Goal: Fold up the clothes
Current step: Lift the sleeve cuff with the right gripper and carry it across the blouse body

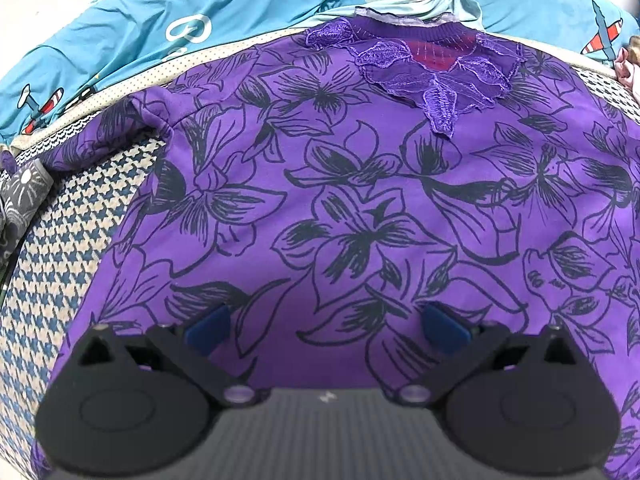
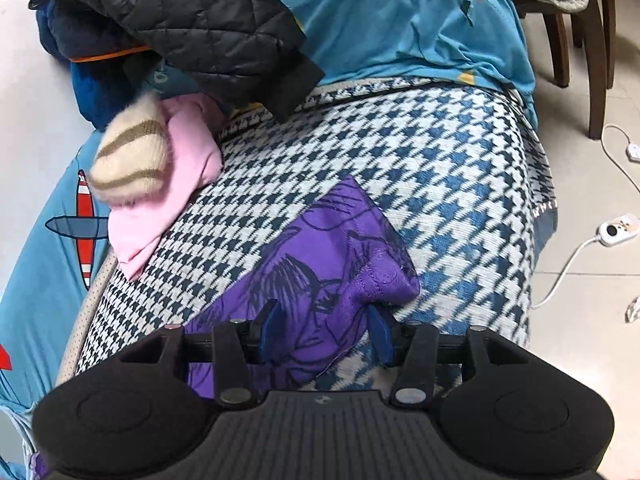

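A purple top with black flower outlines (image 1: 340, 200) lies spread flat on a blue-and-white houndstooth cushion (image 1: 72, 240). Its lace collar (image 1: 432, 72) is at the far side. One short sleeve (image 1: 112, 132) sticks out to the left. My left gripper (image 1: 326, 326) hovers open over the lower body of the top, nothing between its blue pads. In the right wrist view the other purple sleeve (image 2: 320, 248) lies on the cushion (image 2: 440, 160), its cuff end near the right pad. My right gripper (image 2: 324, 330) straddles this sleeve with its jaws apart, the cloth lying loose between them.
A pink garment (image 2: 176, 184) and a fuzzy cream striped piece (image 2: 128, 164) lie at the cushion's far left. A black quilted jacket (image 2: 192, 12) lies behind them on a blue aeroplane-print sheet (image 2: 400, 32). Chair legs (image 2: 596, 60) and a white corded switch (image 2: 618, 232) are on the floor at right.
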Demonstrator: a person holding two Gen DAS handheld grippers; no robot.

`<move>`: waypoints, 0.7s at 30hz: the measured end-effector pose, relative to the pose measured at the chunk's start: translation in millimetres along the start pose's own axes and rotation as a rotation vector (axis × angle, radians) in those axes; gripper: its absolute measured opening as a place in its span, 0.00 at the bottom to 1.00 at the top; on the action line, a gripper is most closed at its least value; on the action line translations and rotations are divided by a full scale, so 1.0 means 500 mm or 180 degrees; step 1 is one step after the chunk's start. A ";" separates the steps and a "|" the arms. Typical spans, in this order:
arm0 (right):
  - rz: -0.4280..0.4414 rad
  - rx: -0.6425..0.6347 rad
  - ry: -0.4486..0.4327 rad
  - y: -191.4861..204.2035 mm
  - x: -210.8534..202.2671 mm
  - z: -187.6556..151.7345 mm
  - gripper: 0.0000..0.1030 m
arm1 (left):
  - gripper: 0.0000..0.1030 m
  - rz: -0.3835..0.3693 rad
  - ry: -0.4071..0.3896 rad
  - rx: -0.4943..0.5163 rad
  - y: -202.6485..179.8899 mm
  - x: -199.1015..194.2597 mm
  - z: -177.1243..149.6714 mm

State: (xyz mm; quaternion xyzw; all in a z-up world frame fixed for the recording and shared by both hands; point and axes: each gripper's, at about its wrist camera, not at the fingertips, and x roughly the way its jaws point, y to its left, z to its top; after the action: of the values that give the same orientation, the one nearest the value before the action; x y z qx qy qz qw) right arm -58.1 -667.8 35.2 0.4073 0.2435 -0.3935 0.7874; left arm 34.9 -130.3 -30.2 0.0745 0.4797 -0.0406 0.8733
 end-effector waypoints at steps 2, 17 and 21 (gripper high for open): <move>-0.0003 -0.0112 -0.0066 0.013 0.009 -0.004 0.44 | 1.00 0.0000 0.0002 -0.0006 0.000 0.000 0.000; 0.0822 -0.0210 -0.0373 0.073 -0.030 -0.004 0.08 | 1.00 0.0001 0.0016 -0.0027 -0.001 0.001 0.002; 0.1173 -0.0364 -0.0361 0.122 -0.050 -0.024 0.08 | 1.00 -0.0007 0.0031 -0.0052 0.000 0.001 0.003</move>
State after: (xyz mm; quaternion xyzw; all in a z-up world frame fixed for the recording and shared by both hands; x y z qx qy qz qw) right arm -23.4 -625.5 73.4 0.3768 0.1420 -0.2506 0.8804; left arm 36.4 -130.7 -30.0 0.0670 0.4843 -0.0373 0.8715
